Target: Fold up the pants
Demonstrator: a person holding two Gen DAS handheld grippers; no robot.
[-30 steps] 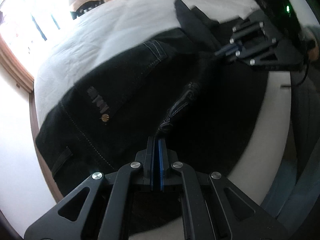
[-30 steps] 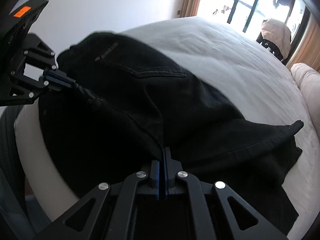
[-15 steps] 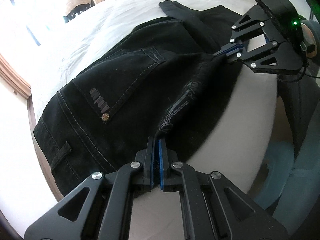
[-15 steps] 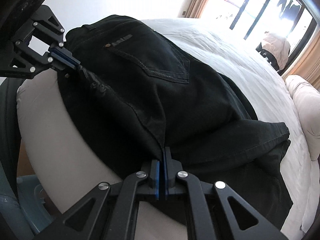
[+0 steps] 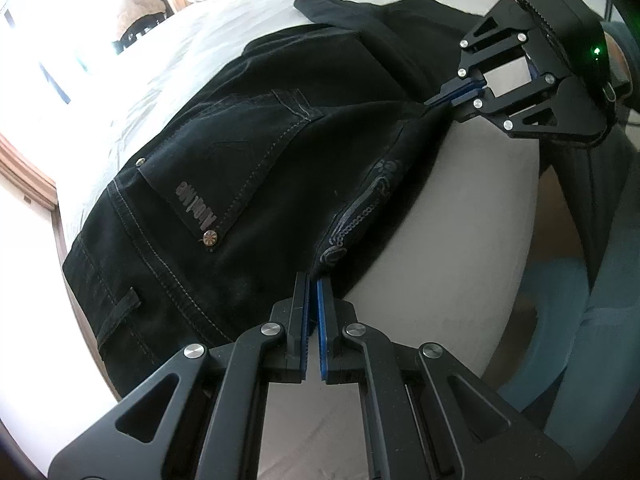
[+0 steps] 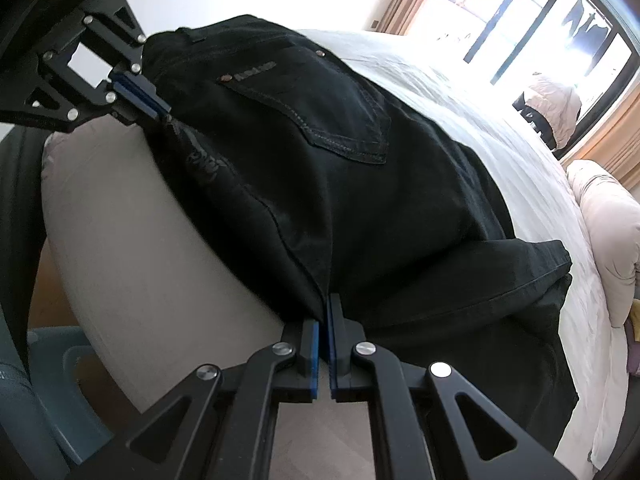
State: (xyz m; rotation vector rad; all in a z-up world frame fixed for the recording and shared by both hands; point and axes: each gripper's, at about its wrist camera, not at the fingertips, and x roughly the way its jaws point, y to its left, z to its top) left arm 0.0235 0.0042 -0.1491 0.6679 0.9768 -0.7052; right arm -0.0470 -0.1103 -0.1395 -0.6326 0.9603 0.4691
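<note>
Black denim pants [image 5: 248, 152] [image 6: 360, 184] lie on a white bed, back pocket up, with the legs folded over at the far end. My left gripper [image 5: 314, 280] is shut on the near edge of the pants by the embroidered trim. My right gripper [image 6: 327, 300] is shut on the same edge farther along, near the seam. Each gripper also shows in the other's view: the right gripper [image 5: 444, 100] at the upper right, the left gripper [image 6: 160, 114] at the upper left. The held edge hangs taut between them over the side of the mattress.
The white bed [image 5: 192, 60] [image 6: 460, 92] runs toward a bright window [image 6: 560, 20]. Pale pillows [image 6: 608, 220] lie at the bed's far end. A chair with a pale jacket [image 6: 556, 100] stands by the window. Blue-clad legs of a person [image 5: 580, 320] stand beside the mattress.
Both grippers have drawn the held edge of the pants toward the near side of the bed; the pants now lie flatter, and the right gripper has shifted sideways along the mattress edge.
</note>
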